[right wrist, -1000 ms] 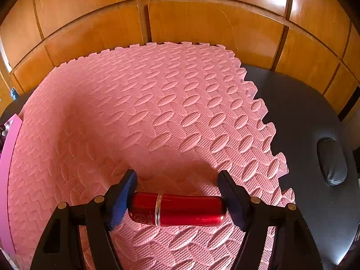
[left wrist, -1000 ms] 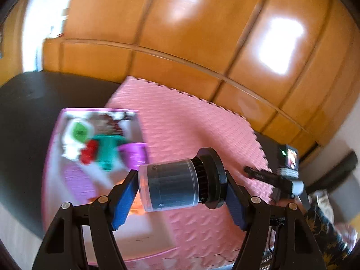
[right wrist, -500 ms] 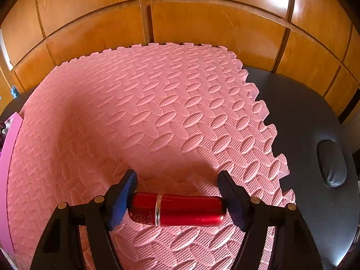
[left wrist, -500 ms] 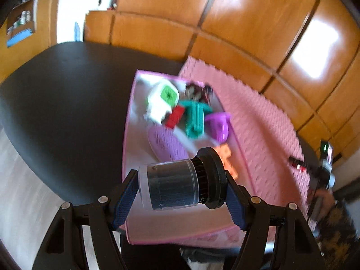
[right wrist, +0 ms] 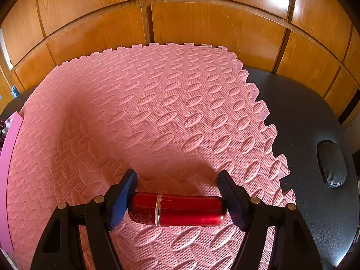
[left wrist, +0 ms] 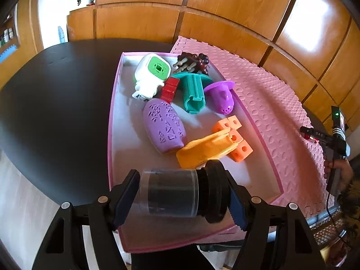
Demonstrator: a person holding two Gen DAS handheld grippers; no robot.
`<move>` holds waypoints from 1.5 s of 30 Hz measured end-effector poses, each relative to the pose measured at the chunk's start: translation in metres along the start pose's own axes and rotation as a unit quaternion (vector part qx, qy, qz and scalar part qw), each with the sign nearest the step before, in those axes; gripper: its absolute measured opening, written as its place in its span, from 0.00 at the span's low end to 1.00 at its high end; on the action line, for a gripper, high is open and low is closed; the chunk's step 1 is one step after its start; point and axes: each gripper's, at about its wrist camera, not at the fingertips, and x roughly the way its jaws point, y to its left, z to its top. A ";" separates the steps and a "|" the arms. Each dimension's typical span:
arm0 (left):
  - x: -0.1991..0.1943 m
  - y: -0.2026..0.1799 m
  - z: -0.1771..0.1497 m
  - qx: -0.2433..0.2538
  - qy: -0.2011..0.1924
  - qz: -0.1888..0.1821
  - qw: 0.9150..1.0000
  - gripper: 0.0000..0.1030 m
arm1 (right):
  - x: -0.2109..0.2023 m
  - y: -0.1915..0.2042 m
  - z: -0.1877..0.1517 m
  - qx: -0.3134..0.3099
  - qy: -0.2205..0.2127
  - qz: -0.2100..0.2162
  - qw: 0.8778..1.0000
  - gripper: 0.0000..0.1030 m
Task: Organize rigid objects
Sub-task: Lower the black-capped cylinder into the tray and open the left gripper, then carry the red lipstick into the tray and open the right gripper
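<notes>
My left gripper (left wrist: pixel 183 196) is shut on a clear jar with a black lid (left wrist: pixel 180 194), held sideways above the near end of a pink box (left wrist: pixel 111 121). The box holds several toys: a purple oval piece (left wrist: pixel 164 128), an orange piece (left wrist: pixel 209 149), a teal piece (left wrist: pixel 193 92), a white and green cube (left wrist: pixel 153 74). My right gripper (right wrist: pixel 177 202) is shut on a red tube (right wrist: pixel 177 210), held sideways low over the pink foam mat (right wrist: pixel 157 112). It also shows at the right of the left wrist view (left wrist: pixel 315 136).
The box sits on a black table (left wrist: pixel 51 103) beside the foam mat (left wrist: pixel 270 103). Wooden panels (right wrist: pixel 202 27) stand behind. A black oval pad (right wrist: pixel 330 166) lies on the table at the right. The pink box edge (right wrist: pixel 9 157) shows at the far left.
My left gripper has swung left with the jar, from over the mat to above the near end of the pink box. The right gripper has stayed still with the red tube.
</notes>
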 end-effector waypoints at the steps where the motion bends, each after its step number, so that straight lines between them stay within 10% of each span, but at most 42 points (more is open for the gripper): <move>1: 0.000 -0.001 0.000 0.001 -0.003 0.003 1.000 0.72 | 0.000 0.000 0.000 -0.001 0.000 0.000 1.000 0.73; 45: -0.053 -0.001 0.003 -0.023 -0.110 0.090 0.990 0.88 | 0.000 0.007 -0.001 -0.026 -0.003 0.007 1.000 0.72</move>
